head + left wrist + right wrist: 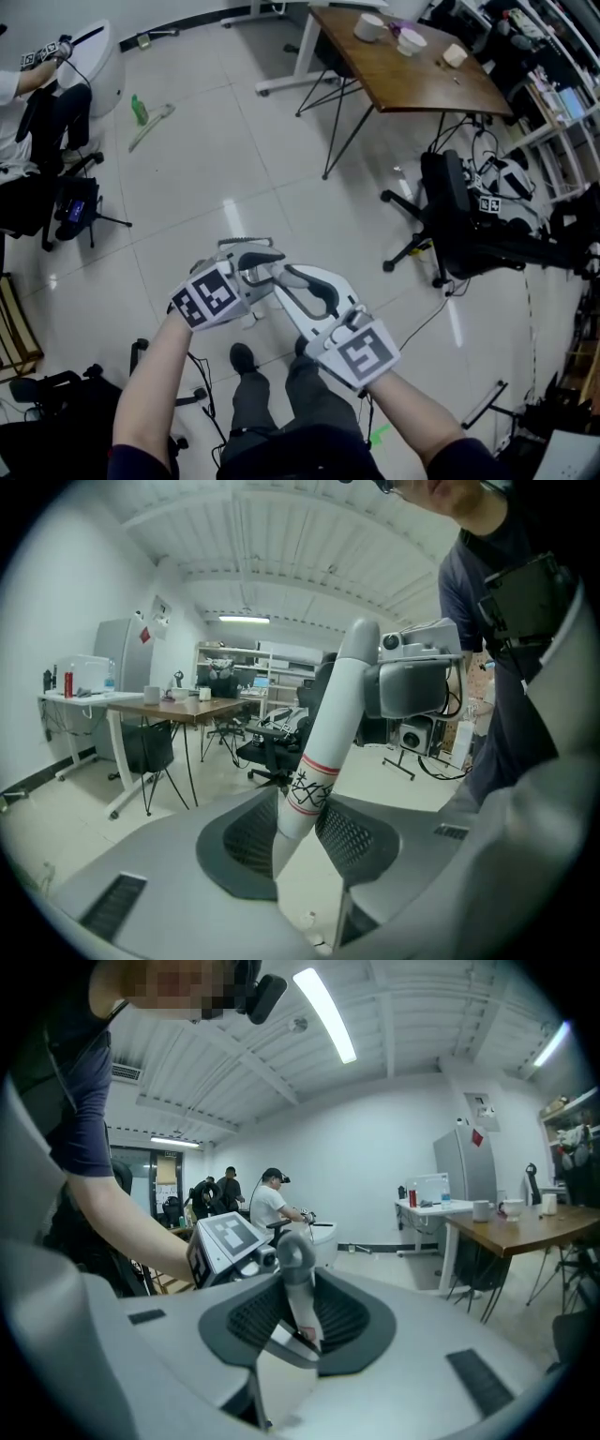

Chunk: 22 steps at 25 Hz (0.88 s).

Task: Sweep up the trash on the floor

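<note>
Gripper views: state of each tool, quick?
Left tool: closed on white cylindrical handle with red bands.
Right tool: closed on grey round-tipped rod.

Open floor point(216, 178) ahead; table point(412, 75) far right, office chair point(459, 225) right, seated person point(19, 141) left.

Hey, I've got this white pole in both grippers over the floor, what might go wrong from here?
The white pole is held tilted in the left gripper and the right gripper, so it may twist or slip when pushed. A thin cable trails on the floor by the black office chair; sweeping there might snag it. The green bottle lies near a seated person, whom a long swing could hit.
</note>
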Motion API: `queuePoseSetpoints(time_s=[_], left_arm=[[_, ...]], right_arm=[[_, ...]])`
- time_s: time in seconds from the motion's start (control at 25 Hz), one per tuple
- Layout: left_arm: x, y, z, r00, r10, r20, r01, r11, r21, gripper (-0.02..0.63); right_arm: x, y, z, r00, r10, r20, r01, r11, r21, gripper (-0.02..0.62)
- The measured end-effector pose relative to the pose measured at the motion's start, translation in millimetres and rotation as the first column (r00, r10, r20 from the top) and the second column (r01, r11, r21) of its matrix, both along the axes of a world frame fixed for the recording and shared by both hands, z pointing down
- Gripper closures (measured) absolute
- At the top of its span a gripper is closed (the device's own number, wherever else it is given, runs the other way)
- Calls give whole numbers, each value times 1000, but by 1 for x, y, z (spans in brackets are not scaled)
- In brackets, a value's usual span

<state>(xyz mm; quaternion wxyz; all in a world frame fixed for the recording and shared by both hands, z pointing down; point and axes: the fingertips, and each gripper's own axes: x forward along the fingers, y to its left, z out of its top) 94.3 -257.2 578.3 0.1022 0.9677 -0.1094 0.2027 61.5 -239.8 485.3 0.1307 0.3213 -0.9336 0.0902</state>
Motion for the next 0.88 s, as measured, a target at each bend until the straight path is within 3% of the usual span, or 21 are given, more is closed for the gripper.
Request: queuePoseSetpoints(time_s=[0.28, 0.88], left_arm=[[5, 46, 8, 1000, 23, 6, -23, 999, -39, 488], [-13, 125, 13, 999, -46, -11, 45, 995, -90, 480]], right_arm=[[6, 49, 11, 1000, 3, 11, -2, 997, -75, 477], [-13, 132, 16, 997, -48, 58, 58, 983, -176, 465]])
